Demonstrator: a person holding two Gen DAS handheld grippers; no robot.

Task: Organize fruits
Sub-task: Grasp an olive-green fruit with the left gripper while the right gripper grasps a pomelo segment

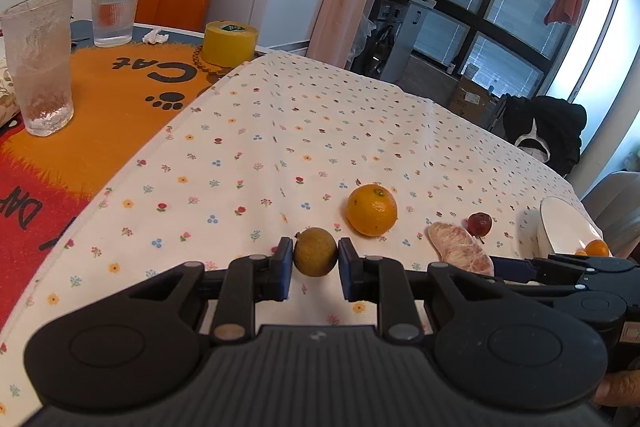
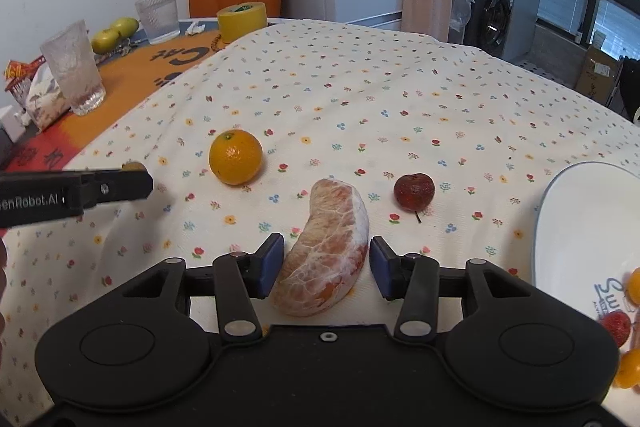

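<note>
Between the left gripper (image 1: pixel 316 261) fingers sits a small brownish-green fruit (image 1: pixel 315 251), the pads touching or nearly touching its sides, while the right gripper (image 2: pixel 327 263) stands open astride a peeled pomelo segment (image 2: pixel 326 259) lying on the tabletop (image 2: pixel 340 99), its pads clear of it. Beyond the fingers the orange (image 2: pixel 236 157) and small red fruit (image 2: pixel 414 191) lie loose, and right of them the plate (image 2: pixel 580 227) holds a few pieces, so I judge the sorting partly done with four left
</note>
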